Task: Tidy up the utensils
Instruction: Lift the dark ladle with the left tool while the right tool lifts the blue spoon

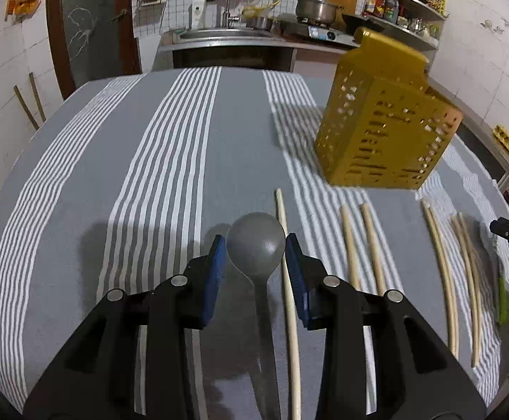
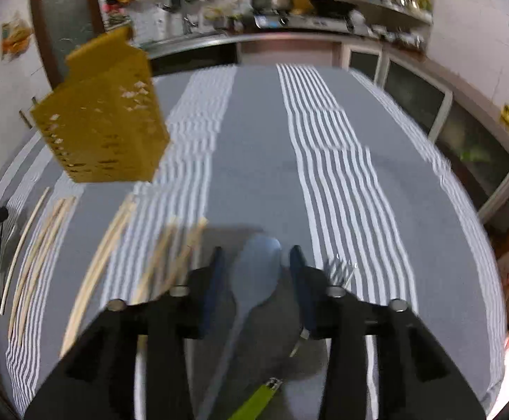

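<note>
- Grey cloth with white stripes (image 1: 79, 182) covers the table; kitchen counter with sink (image 1: 226, 35) beyond.
- Perforated yellow plastic utensil holder (image 1: 384, 119) stands ahead, right of the left gripper (image 1: 255, 253).
- Left gripper's jaws wide apart, empty, straddling a grey plastic spoon (image 1: 256, 241); pale wooden chopsticks (image 1: 350, 245) lie rightward.
- Right gripper (image 2: 256, 266) equally open over a blue-grey spoon (image 2: 254, 273); steel fork with green handle (image 2: 338, 271) beside.

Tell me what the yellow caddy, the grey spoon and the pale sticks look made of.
Caddy: likely moulded plastic, matte mustard yellow, with even punched slots and square holes.
Spoon: probably plastic or melamine, uniform grey, with a soft satin highlight on the bowl.
Sticks: apparently unfinished wood or bamboo, pale cream and matte; no grain can be made out.
</note>
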A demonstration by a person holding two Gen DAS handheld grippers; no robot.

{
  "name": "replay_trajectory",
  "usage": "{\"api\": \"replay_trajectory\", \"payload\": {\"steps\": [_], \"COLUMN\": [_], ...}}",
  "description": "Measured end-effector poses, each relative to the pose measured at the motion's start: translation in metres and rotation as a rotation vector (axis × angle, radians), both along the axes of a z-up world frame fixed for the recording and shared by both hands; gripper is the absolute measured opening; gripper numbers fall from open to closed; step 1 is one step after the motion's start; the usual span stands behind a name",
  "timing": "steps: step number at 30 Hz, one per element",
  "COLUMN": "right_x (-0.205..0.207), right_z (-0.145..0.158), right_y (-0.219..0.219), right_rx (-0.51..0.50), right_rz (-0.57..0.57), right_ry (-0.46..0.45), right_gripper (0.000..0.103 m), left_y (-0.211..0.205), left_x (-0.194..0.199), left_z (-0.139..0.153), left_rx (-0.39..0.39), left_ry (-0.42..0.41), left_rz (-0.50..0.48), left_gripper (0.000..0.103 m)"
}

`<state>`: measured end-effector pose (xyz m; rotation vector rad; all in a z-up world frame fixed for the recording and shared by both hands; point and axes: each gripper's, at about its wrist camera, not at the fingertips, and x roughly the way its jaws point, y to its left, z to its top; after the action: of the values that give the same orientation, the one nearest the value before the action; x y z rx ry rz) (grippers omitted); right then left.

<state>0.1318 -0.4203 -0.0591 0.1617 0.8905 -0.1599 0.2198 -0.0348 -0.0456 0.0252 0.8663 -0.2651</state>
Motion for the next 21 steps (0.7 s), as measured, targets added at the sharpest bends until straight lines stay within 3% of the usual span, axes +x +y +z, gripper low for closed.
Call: {"api": "replay_trajectory", "payload": {"steps": [5,9,10,21], "right_x": [0.011,0.022,0.022,-0.007], "right_z": [-0.018,-0.025,-0.024,0.021], "right_y": [-0.002,0.005,0.005,0.002], "right_rx": [0.019,-0.029,-0.028,0.037], "right_rz": [0.011,0.03,0.032,0.048], "right_ry": [0.046,0.071,0.067,-0.084], "right_gripper": [0.042,0.041,0.034,0.033], "left_y": [0.0,0.0,-0.001,0.004], "left_x": [0.0,0.002,0.003,-0.008], "left_z": [-0.005,-0.002,-0.001,0.015], "left_rx": [0.0,-0.002,-0.001,-0.015], "left_ry": [0.008,0.002,0.002,-0.04], "left_rz": [-0.003,-0.003,-0.005,-0.004], "left_gripper": [0.034,0.034,0.034,0.034]}}
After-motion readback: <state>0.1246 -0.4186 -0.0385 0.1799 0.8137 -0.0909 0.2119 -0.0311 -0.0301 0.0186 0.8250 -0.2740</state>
